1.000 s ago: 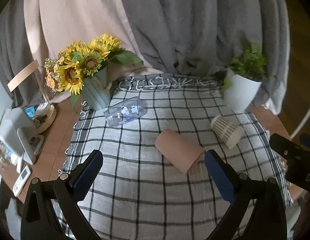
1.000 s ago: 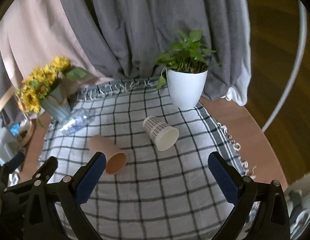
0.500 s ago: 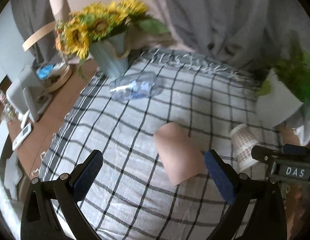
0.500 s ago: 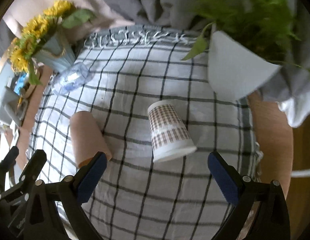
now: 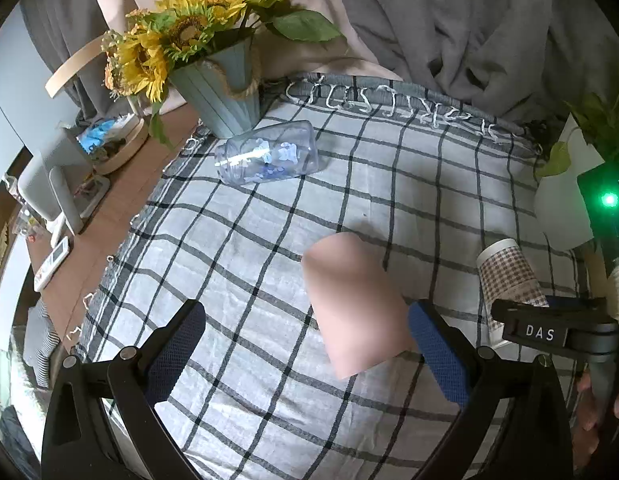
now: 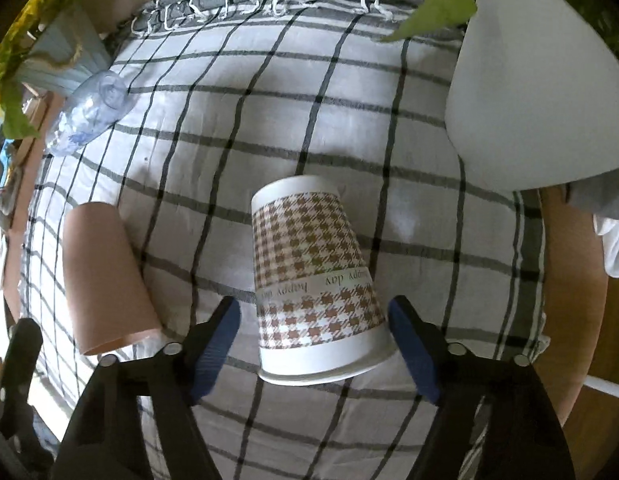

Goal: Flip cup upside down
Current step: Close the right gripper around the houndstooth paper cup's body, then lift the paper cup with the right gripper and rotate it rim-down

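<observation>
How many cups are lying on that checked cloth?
2 paper cups, both on their sides. The pink cup lies toward the left, between the left gripper's fingers. The houndstooth cup lies right of it, inside the open right gripper. The clear bottle isn't counted.

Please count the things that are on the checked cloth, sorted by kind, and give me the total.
Paper cups: 2, the pink cup and the houndstooth cup, both lying on their sides
Clear plastic bottle: 1
White plant pot: 1
Total: 4
</observation>
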Demonstrator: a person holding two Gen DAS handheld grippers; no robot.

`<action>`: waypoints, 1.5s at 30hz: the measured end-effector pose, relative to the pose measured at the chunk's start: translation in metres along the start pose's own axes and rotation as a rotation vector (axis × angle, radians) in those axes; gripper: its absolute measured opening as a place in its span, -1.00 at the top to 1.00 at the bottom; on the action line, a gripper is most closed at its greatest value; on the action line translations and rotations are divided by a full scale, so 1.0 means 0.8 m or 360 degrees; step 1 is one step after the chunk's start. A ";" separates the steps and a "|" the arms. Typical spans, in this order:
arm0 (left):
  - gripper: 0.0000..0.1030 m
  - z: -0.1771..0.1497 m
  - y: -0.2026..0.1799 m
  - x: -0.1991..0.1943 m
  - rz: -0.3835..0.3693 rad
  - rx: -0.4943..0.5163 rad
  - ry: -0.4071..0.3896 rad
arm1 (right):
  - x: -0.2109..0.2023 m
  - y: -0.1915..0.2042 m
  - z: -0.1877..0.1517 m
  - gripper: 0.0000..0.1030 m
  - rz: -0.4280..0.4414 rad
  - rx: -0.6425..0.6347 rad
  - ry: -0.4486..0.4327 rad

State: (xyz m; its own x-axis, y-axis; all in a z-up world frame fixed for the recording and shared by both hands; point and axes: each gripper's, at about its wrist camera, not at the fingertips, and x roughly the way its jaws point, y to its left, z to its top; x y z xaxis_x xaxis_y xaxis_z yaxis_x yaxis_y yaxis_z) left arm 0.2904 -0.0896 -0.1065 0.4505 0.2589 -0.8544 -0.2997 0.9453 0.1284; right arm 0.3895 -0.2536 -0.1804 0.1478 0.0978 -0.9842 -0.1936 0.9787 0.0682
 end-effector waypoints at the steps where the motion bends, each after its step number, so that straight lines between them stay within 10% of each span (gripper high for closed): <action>1: -1.00 0.000 0.000 0.000 -0.0008 0.0006 -0.0001 | 0.001 -0.002 -0.002 -0.29 0.0014 0.0015 -0.0004; 21: -1.00 -0.025 0.125 0.003 -0.0234 0.0311 0.0012 | -0.085 0.073 -0.124 -0.26 0.0159 0.0447 -0.0276; 45: -1.00 -0.057 0.249 0.058 -0.0335 0.0383 0.0182 | -0.007 0.243 -0.180 -0.27 0.0189 0.0572 -0.0057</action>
State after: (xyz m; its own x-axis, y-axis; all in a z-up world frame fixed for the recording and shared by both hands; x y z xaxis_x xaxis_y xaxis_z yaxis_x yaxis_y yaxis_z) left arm 0.2129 0.1013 -0.1436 0.3803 0.0421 -0.9239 0.0030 0.9989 0.0467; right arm 0.2116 -0.0902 -0.1853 0.1796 0.2145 -0.9601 0.1400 0.9604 0.2408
